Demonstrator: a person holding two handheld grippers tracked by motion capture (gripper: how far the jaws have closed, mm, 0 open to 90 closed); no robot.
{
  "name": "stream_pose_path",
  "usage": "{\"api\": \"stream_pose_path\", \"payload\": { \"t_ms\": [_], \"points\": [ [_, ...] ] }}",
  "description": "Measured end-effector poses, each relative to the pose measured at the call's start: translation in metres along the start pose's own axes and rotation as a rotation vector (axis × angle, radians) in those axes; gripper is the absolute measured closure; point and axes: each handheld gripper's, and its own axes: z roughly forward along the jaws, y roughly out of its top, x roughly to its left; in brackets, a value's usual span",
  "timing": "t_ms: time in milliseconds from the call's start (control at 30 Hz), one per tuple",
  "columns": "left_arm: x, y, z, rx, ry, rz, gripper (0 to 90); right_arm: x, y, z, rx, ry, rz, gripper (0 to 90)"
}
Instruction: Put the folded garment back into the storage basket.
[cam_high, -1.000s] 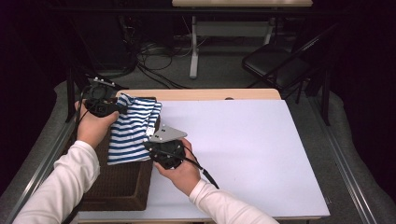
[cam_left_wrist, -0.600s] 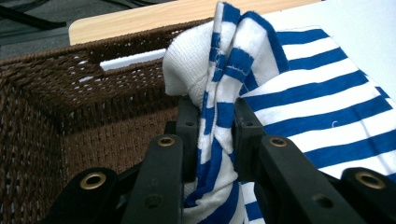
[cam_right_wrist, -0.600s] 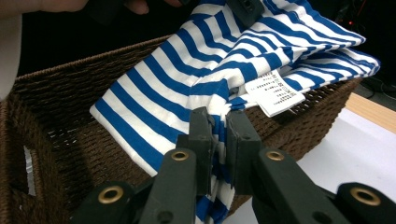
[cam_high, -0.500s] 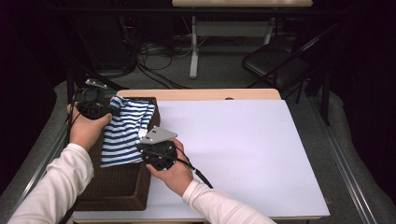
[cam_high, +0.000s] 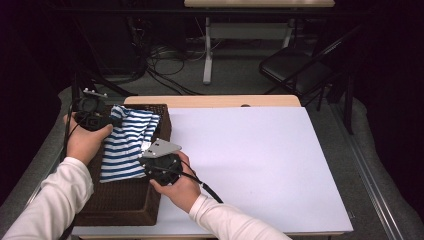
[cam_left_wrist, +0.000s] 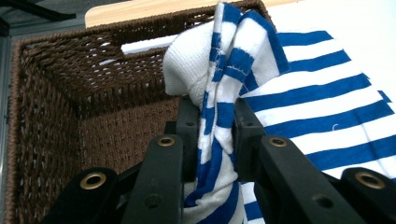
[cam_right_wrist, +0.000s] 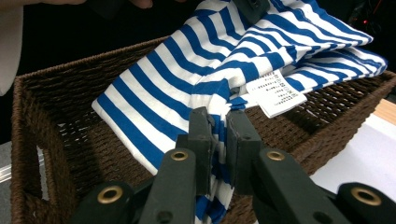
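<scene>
White table (cam_high: 250, 160) | wicker basket (cam_high: 120, 205) under striped cloth (cam_high: 125, 147) | left claw (cam_high: 107, 121), right claw (cam_high: 150, 150) both clamp cloth

The cloth (cam_high: 126, 145) is white with blue stripes and carries a white printed label (cam_right_wrist: 276, 93). The woven basket (cam_high: 120, 200) is dark brown; the bench (cam_high: 260, 165) top is white with a pale wood edge.
</scene>
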Motion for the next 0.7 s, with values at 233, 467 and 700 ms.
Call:
{"api": "stream_pose_path", "payload": {
  "t_ms": [233,467,700],
  "points": [
    [0.006,-0.006,0.001,0.002,0.003,-0.011,77.1,0.004,-0.001,0.005,0.008,0.01,-0.002,81.5],
    [0.009,-0.013,0.008,0.014,-0.002,-0.02,77.0,0.009,-0.003,0.008,0.015,0.018,-0.005,81.6],
    [0.01,-0.017,0.013,0.024,-0.006,-0.025,77.1,0.01,-0.004,0.01,0.024,0.023,-0.008,81.6]
  ]
}}
